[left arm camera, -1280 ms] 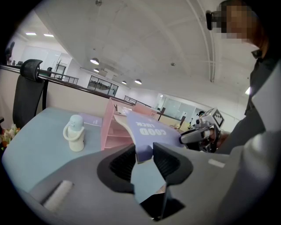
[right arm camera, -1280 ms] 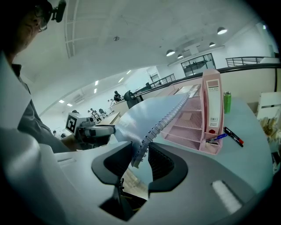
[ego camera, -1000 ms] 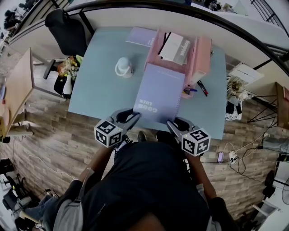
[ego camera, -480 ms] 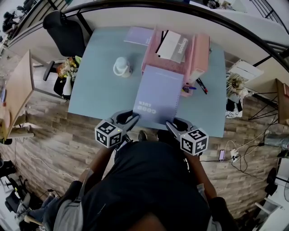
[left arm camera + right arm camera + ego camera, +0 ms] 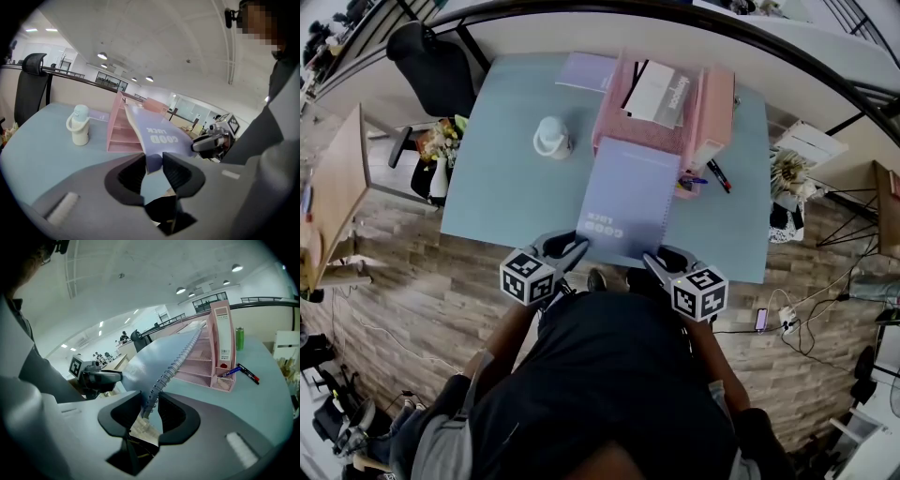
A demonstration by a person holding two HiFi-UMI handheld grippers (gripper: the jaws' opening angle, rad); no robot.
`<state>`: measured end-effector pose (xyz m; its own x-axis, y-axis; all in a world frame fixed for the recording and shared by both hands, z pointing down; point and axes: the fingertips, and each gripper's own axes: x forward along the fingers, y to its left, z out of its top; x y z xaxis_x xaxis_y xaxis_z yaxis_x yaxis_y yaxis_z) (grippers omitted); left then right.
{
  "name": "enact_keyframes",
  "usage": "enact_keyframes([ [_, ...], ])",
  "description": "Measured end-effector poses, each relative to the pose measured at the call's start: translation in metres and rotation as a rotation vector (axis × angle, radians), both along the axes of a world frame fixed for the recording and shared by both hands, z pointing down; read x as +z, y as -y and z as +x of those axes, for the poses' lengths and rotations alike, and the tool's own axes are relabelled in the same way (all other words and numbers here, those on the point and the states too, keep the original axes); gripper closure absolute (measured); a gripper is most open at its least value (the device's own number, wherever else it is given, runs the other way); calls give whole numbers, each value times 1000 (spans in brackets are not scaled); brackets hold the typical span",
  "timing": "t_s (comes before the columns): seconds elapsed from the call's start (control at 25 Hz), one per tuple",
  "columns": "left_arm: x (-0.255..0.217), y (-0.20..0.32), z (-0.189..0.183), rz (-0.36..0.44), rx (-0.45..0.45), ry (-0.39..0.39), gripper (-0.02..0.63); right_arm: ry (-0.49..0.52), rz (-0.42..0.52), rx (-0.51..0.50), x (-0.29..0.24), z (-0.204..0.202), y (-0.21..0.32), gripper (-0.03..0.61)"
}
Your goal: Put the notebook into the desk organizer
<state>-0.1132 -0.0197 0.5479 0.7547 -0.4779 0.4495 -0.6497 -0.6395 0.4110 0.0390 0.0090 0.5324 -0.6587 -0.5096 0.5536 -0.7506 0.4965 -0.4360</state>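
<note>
As left gripper (image 5: 578, 245), right gripper (image 5: 652, 258) fingers pinch notebook (image 5: 628, 192), organizer (image 5: 713, 111) ahead, bottle (image 5: 551, 138), pens (image 5: 718, 176) nearby

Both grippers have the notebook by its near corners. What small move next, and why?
Probably ease both forward together, feeding the notebook into the desk organizer. The left gripper and right gripper each clamp a near corner, and the notebook's far edge sits at the organizer's front, not yet inside.

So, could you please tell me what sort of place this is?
Probably an open-plan office: a light blue desk bearing a pink desk organizer, a black office chair beside it, and rows of ceiling lights overhead.
</note>
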Motion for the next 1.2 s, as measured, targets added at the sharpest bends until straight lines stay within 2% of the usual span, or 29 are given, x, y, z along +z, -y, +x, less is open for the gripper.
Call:
enact_keyframes([
  [0.92, 1, -27, -6, -32, -11, -5, 442, -17, 63, -72, -13, -7, -22, 468],
  [1.2, 11, -33, -6, -68, -9, -17, 440, -2, 39, -63, -7, -7, -26, 466],
])
